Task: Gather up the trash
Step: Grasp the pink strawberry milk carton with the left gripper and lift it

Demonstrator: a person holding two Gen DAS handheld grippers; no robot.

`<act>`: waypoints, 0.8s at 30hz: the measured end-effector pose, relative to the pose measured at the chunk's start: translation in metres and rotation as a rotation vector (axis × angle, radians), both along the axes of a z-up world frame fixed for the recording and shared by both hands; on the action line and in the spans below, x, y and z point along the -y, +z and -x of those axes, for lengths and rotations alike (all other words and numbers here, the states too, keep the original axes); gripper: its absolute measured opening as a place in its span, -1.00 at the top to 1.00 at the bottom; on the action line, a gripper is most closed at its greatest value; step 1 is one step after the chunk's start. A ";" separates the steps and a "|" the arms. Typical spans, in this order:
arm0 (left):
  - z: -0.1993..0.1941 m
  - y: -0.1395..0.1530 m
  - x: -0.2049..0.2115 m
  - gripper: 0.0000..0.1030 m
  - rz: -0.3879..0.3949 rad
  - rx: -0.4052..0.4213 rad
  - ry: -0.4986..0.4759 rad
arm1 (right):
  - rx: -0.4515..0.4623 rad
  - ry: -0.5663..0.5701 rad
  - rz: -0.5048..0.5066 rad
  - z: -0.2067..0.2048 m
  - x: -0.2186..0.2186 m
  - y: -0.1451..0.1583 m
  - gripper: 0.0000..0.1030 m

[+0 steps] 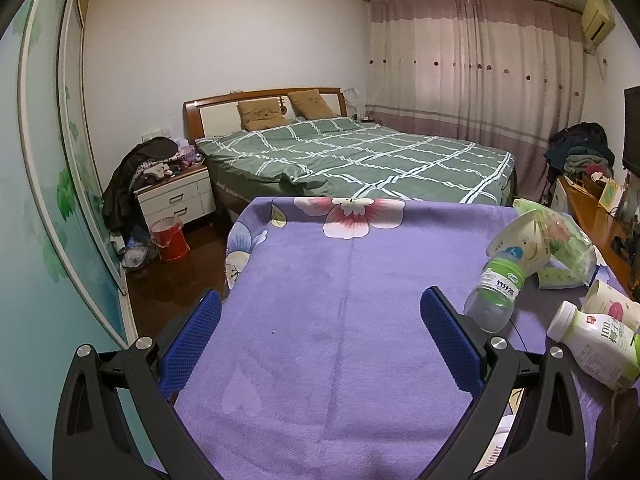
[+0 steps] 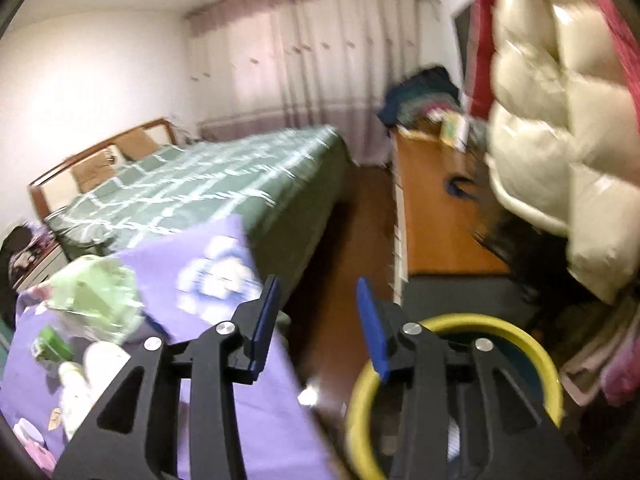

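Left wrist view: the left hand-held gripper point(image 1: 320, 328) hovers low over the surface point(image 1: 320, 360), which is covered by a purple flowered cloth; its blue-padded fingers are spread wide with nothing between them. The trash lies along the right edge of the surface. A clear bottle with a green label point(image 1: 498, 288) lies on its side just beside the right finger. A white bottle with green print point(image 1: 596, 346) lies near the right edge, closer to the near corner. A printed paper cup point(image 1: 516, 240) lies tipped over toward the far right corner, touching a green plastic bag point(image 1: 568, 244). A second paper cup point(image 1: 612, 304) lies at the right edge, just beyond the white bottle.

Right wrist view (motion-blurred): the right hand-held gripper point(image 2: 318, 320) is off the right edge of the surface, over the floor, its fingers partly apart and holding nothing. A yellow-rimmed bin point(image 2: 536, 356) stands on the floor directly under its right finger. The green bag and bottles appear blurred at the left.

Background: a bed with a green checked cover point(image 1: 360, 160), a nightstand point(image 1: 176, 196), a red bucket point(image 1: 170, 240) and pink curtains point(image 1: 480, 68).
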State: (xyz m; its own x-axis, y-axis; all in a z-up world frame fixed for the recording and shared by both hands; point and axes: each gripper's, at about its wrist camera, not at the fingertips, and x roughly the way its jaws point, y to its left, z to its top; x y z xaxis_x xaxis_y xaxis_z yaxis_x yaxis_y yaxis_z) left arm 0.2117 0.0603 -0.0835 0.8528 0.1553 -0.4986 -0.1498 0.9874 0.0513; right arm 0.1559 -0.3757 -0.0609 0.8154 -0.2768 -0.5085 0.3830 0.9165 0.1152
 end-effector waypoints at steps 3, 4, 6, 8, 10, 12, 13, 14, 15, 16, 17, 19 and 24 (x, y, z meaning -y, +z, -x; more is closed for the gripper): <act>0.000 0.000 0.002 -0.90 -0.010 0.007 -0.008 | 0.016 0.058 0.035 -0.013 -0.026 -0.001 0.25; 0.000 0.001 0.003 -0.90 -0.012 0.010 -0.012 | 0.008 0.066 0.055 -0.016 -0.032 -0.002 0.25; 0.001 0.003 0.004 -0.90 -0.008 0.019 -0.019 | 0.002 0.088 0.069 -0.018 -0.039 -0.007 0.24; 0.003 0.005 0.005 -0.91 -0.003 0.023 -0.024 | -0.018 0.105 0.090 -0.021 -0.044 -0.013 0.24; 0.008 0.008 0.007 -0.90 0.001 0.017 -0.029 | -0.031 0.124 0.086 -0.023 -0.048 -0.016 0.24; 0.018 0.013 0.009 -0.90 0.008 0.017 -0.047 | -0.034 0.139 0.085 -0.021 -0.053 -0.018 0.24; 0.025 0.015 0.011 -0.90 0.012 0.015 -0.060 | -0.034 0.146 0.090 -0.020 -0.055 -0.018 0.22; 0.033 0.017 0.013 -0.90 0.015 0.007 -0.076 | -0.031 0.153 0.095 -0.019 -0.057 -0.018 0.18; 0.038 0.017 0.014 -0.90 0.017 0.001 -0.084 | -0.029 0.158 0.098 -0.018 -0.059 -0.017 0.16; 0.046 0.018 0.015 -0.90 0.021 -0.011 -0.098 | -0.027 0.162 0.102 -0.017 -0.061 -0.017 0.14; 0.054 0.018 0.016 -0.91 0.028 -0.023 -0.111 | -0.025 0.165 0.104 -0.017 -0.061 -0.017 0.13; 0.069 0.018 0.019 -0.90 0.042 -0.053 -0.138 | -0.018 0.169 0.103 -0.016 -0.061 -0.016 0.13; 0.108 0.012 0.032 -0.90 0.080 -0.120 -0.186 | -0.005 0.170 0.101 -0.012 -0.059 -0.013 0.13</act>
State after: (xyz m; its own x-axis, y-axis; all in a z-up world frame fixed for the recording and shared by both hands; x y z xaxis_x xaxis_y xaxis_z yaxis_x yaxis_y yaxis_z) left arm 0.1037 0.0288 -0.0717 0.7969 -0.0435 -0.6025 0.0380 0.9990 -0.0219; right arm 0.1682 -0.3165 -0.0741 0.8525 -0.1850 -0.4889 0.2216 0.9750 0.0175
